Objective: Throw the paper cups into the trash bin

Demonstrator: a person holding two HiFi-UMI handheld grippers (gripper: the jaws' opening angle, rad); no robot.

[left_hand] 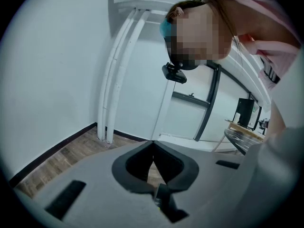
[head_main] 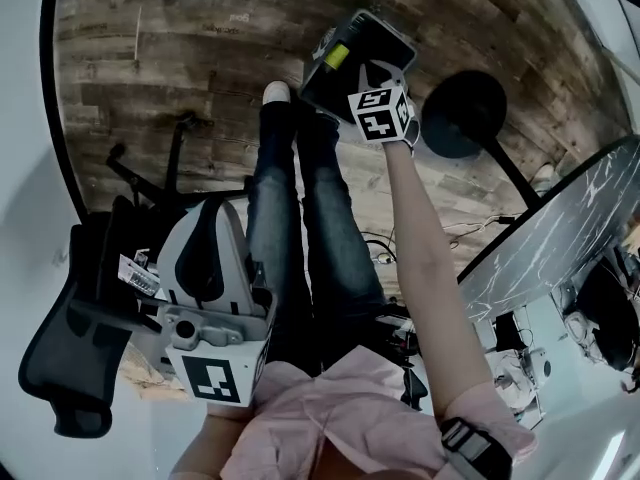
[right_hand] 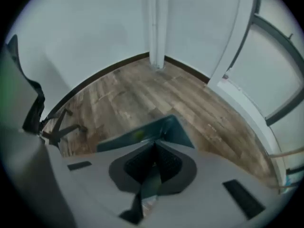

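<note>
2 grippers point(left_hand: 152, 146) point(right_hand: 155, 145), 1 bin point(head_main: 360, 53), 1 chair point(head_main: 80, 368), 1 rd table point(head_main: 560, 228).

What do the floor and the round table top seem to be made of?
The floor looks like wood or wood-look planks, matt; brown grain and board seams show. The round table top looks like marble or marble-print laminate, smooth; it is grey with thin white veins. Real or imitation, I cannot tell.

Matt plastic left tool point(left_hand: 152, 145), wood-plank floor point(head_main: 170, 58), glossy marbled table point(head_main: 560, 238).
</note>
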